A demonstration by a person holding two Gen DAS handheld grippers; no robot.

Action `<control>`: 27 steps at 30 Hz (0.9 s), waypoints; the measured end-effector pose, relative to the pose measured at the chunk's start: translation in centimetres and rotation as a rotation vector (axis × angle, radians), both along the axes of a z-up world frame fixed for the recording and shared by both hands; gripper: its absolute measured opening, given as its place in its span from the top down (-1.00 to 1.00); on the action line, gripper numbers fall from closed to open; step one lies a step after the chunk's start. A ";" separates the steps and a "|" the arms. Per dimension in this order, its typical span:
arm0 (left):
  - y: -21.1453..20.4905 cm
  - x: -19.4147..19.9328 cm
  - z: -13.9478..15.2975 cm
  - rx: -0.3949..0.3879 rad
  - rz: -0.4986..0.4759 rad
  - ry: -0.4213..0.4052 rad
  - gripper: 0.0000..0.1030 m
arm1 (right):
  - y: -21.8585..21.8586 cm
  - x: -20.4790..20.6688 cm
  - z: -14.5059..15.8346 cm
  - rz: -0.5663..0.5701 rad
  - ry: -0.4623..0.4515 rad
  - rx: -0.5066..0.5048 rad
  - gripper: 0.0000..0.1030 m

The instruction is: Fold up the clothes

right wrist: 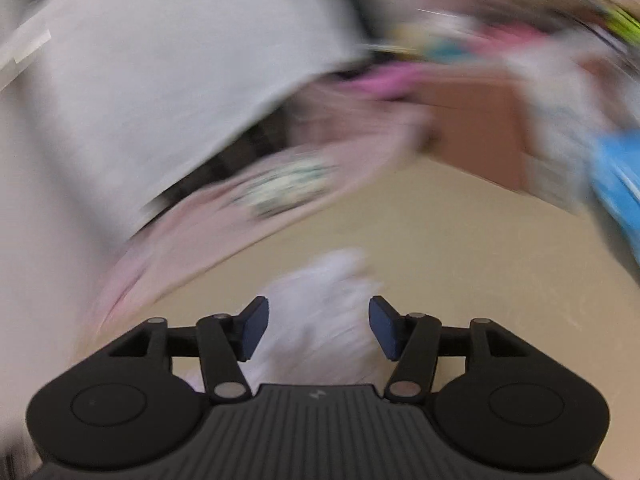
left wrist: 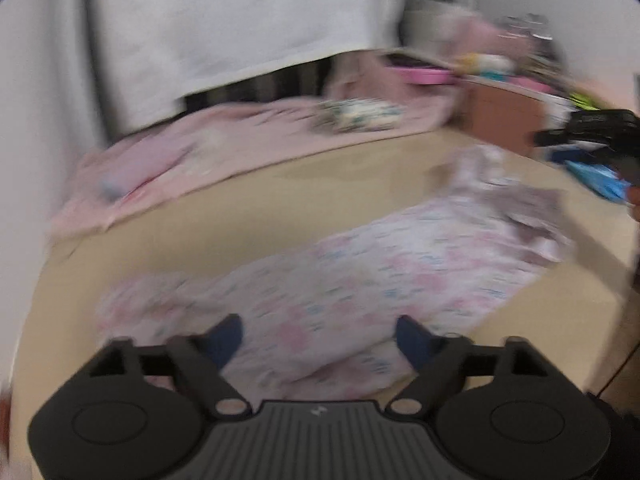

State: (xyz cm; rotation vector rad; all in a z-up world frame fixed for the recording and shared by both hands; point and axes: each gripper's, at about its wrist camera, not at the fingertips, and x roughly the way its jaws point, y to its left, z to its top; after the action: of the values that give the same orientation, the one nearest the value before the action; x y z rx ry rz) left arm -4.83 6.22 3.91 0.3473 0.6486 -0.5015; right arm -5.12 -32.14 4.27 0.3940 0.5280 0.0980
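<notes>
A pale pink floral garment [left wrist: 360,276] lies spread across the beige table [left wrist: 280,184], running from lower left to upper right. My left gripper [left wrist: 320,340] is open just above its near end, with cloth showing between the fingers. My right gripper [right wrist: 316,328] is open over a bunched white-pink part of the garment [right wrist: 320,304]. The right gripper also shows in the left wrist view [left wrist: 592,132] at the far right edge, above the garment's far end. Both views are blurred by motion.
A pink blanket [left wrist: 160,160] with a small folded patterned cloth [left wrist: 360,116] lies along the table's far side. A person in a white shirt [left wrist: 240,20] stands behind. A brown box [left wrist: 504,116] and colourful clutter [left wrist: 520,60] sit at the back right.
</notes>
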 end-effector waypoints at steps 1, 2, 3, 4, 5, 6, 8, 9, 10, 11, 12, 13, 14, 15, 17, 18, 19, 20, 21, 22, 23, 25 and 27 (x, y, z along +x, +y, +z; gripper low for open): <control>-0.5 0.3 -0.2 0.044 -0.039 -0.001 -0.65 | 1.7 -0.7 0.3 0.117 -0.009 -0.048 -0.15; -1.1 0.6 -0.4 0.087 -0.078 -0.001 -0.60 | 3.1 -0.9 -0.1 0.243 0.016 -0.031 -0.16; -1.1 1.0 -0.4 0.093 -0.085 0.024 -0.54 | 4.6 -1.0 -0.5 0.359 0.043 -0.015 -0.16; -1.1 1.4 -0.5 0.095 -0.088 0.053 -0.39 | 6.0 -0.5 -1.3 0.420 0.085 -0.011 -0.15; -1.1 1.8 -0.6 0.096 -0.091 0.083 -0.04 | 7.4 -0.1 -2.1 0.481 0.126 -0.008 -0.13; -1.1 2.2 -0.6 0.098 -0.093 0.112 0.12 | 8.7 0.4 -2.8 0.530 0.164 -0.008 -0.10; -0.9 2.6 -0.5 0.076 -0.075 0.151 0.81 | 9.6 1.6 -3.8 0.493 0.191 -0.036 0.15; -0.9 2.8 -0.4 0.070 -0.075 0.166 0.84 | 9.7 1.8 -3.8 0.484 0.184 -0.037 0.34; -0.8 3.0 -0.3 0.063 -0.074 0.180 0.86 | 10.0 2.4 -3.5 0.490 0.197 -0.030 0.88; -0.8 3.4 0.1 0.050 -0.081 0.181 0.89 | 10.4 3.1 -3.4 0.497 0.206 -0.022 0.96; -0.8 3.9 0.5 0.036 -0.088 0.181 0.90 | 11.1 4.5 -3.7 0.504 0.198 -0.009 0.96; -0.8 4.4 1.0 0.023 -0.095 0.181 0.91 | 10.9 5.4 -3.1 0.505 0.190 0.008 0.96; -0.6 5.1 1.6 0.008 -0.093 0.174 0.91 | 10.3 7.1 -2.7 0.492 0.174 0.028 0.97; -0.5 5.8 2.2 0.000 -0.083 0.156 0.91 | 10.1 8.0 -2.0 0.475 0.150 0.055 0.97; -0.6 7.9 3.5 0.001 -0.057 0.118 0.89 | 9.7 9.8 -0.5 0.442 0.103 0.107 0.97; -0.6 9.0 3.9 -0.012 -0.041 0.110 0.83 | 9.6 10.7 0.1 0.422 0.080 0.130 0.97; -0.4 9.6 4.3 -0.031 -0.021 0.090 0.65 | 9.5 11.9 0.4 0.383 0.063 0.137 0.97; -0.3 10.2 4.6 -0.050 -0.001 0.068 0.31 | 9.5 13.1 0.9 0.327 0.036 0.132 0.97; -0.4 10.3 4.9 -0.049 -0.004 0.046 0.10 | 9.4 14.4 1.2 0.264 0.019 0.116 0.97; -0.5 10.0 4.8 -0.038 -0.018 0.023 -0.22 | 9.3 16.1 0.9 0.197 0.049 0.082 0.96; -0.5 9.5 4.5 -0.035 -0.032 0.014 -0.31 | 9.2 17.9 0.5 0.130 0.079 0.047 0.86; -0.5 9.0 3.5 -0.021 -0.039 0.017 -0.31 | 9.1 21.1 -0.2 0.006 0.136 -0.021 0.82; -0.6 9.2 1.8 0.013 0.015 0.055 -0.31 | 8.9 20.5 -0.2 0.037 0.162 -0.070 0.80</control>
State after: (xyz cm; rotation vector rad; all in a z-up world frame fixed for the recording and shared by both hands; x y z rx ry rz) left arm 4.41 5.63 5.70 0.3421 0.7072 -0.4943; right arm 15.34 -23.19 4.10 0.3254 0.6968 0.0835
